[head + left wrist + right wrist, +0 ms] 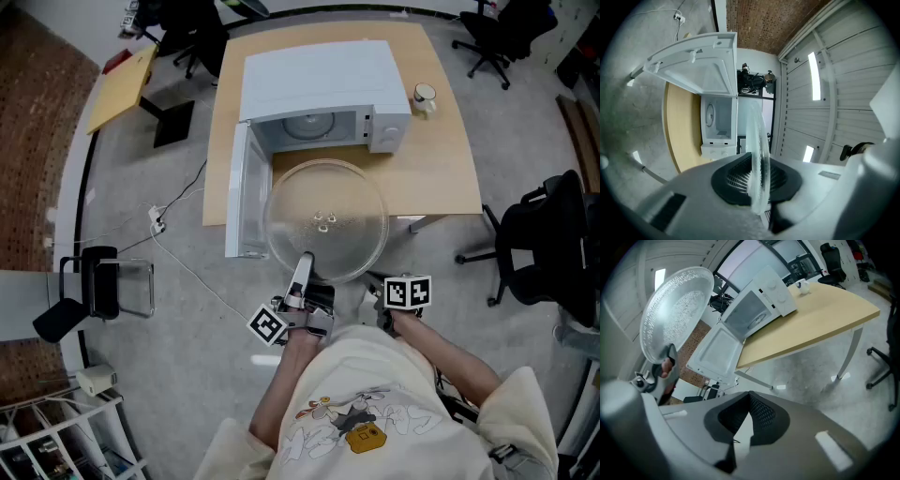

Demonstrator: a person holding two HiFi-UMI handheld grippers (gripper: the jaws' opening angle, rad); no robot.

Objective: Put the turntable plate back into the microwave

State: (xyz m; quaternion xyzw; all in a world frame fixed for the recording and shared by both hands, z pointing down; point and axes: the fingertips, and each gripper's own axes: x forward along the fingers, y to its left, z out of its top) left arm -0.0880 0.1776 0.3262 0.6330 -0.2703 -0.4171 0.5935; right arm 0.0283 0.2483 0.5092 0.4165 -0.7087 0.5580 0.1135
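**Glass plate held in front of the open microwave**

A person stood at a pale wooden counter (pixel 441 159), seen from above. The left gripper (pixel 758 187) had its fingers (pixel 733 180) closed on the near rim of the clear glass turntable plate (pixel 326 221), with the glass clamped edge-on between the dark pads. The plate hung in the air, roughly flat, straddling the counter's near edge. Its far rim lay just short of the white microwave (pixel 323 89), whose empty cavity (pixel 309 127) faced the person.

The right gripper (pixel 749 399) sat low beside the person's body, well clear of the plate. Its fingers (pixel 764 416) were pressed together with nothing between them.

The microwave's door (pixel 239 192) was swung fully open to the left and jutted past the counter's near edge. It ran close along the plate's left rim; whether the two touched could not be told. A white mug (pixel 425 97) stood on the counter just right of the microwave, apart from the plate's line into the cavity. The counter right of the plate was bare.

On the grey floor (pixel 141 169), a thin cable (pixel 187 267) trailed from a plug (pixel 157 220) on the left toward the person's feet. A black office chair (pixel 548 239) stood near the counter's right corner. A small metal-framed chair (pixel 103 286) stood well off to the left.
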